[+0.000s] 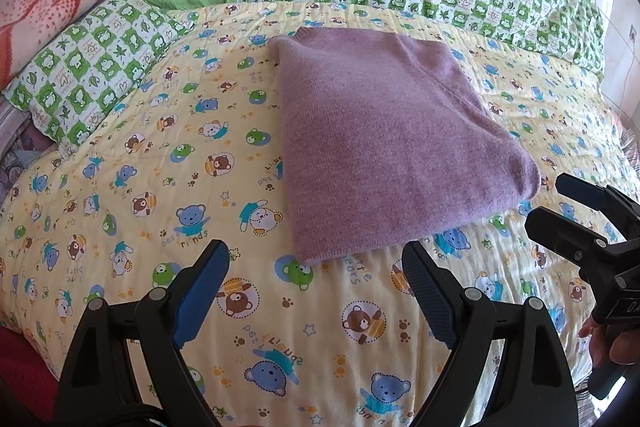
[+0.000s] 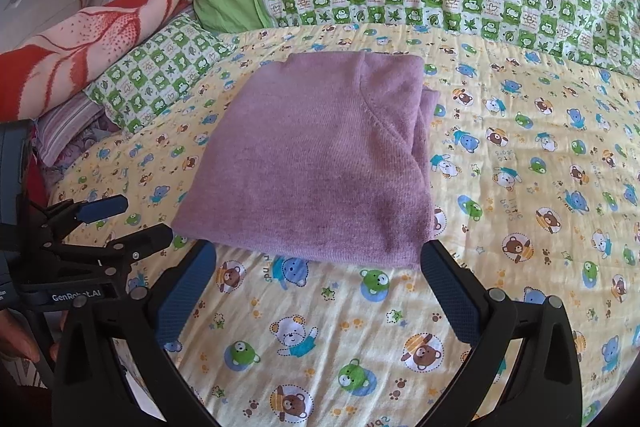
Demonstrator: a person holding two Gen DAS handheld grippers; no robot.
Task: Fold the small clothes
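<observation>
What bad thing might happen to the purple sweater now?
1. The purple sweater lies folded, but its right edge shows loose layers; a nudge from the open right gripper might undo them.
2. The bed cover is soft and wrinkled, so the open left gripper might catch it too.

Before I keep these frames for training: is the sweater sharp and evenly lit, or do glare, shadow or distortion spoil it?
Left wrist view: sweater sharp, soft daylight, no glare; fisheye bends the bed and darkens the corners. Right wrist view: sweater equally sharp, with a faint darker patch near its front edge; the same barrel distortion, and bright sun on the bed at right.
</observation>
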